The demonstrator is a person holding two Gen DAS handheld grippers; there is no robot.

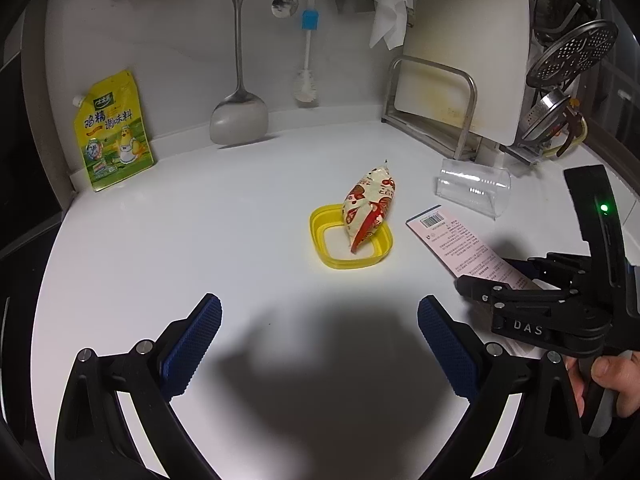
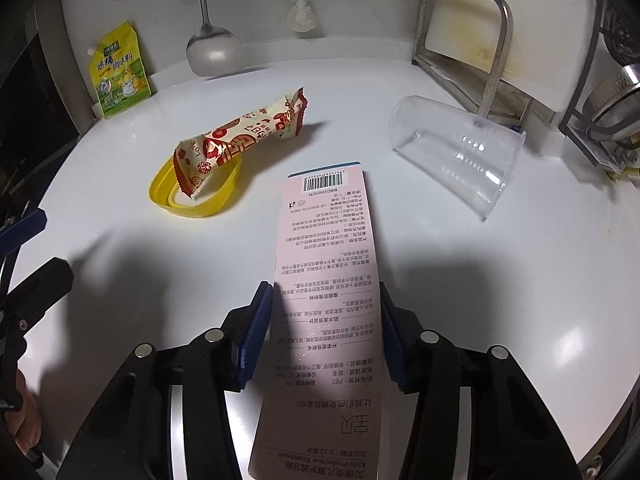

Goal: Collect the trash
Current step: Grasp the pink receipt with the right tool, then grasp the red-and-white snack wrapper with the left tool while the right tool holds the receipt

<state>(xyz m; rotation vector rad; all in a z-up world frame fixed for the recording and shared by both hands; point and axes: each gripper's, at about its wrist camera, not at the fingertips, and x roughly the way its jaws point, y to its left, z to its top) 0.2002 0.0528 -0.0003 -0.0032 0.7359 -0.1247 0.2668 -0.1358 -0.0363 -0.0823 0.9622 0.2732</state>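
Countertop [image 1: 120, 264] holds all the trash, nothing collected yet: clear cup [image 2: 456, 156] toppled near back-right edge, pink card [image 2: 328, 280] mid-counter between right gripper [image 2: 324, 336] pads, contact unclear; wrapper [image 1: 368, 208] in yellow lid [image 1: 320, 240], centre. Left gripper [image 1: 320, 344] spread wide, empty.

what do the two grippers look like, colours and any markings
Both are black linkage frames with silver pivot bolts and blue, dot-textured pads on the jaws. The right gripper, seen from the left wrist, carries white "DAS" lettering and a lit green LED. No cables or sleeves show.
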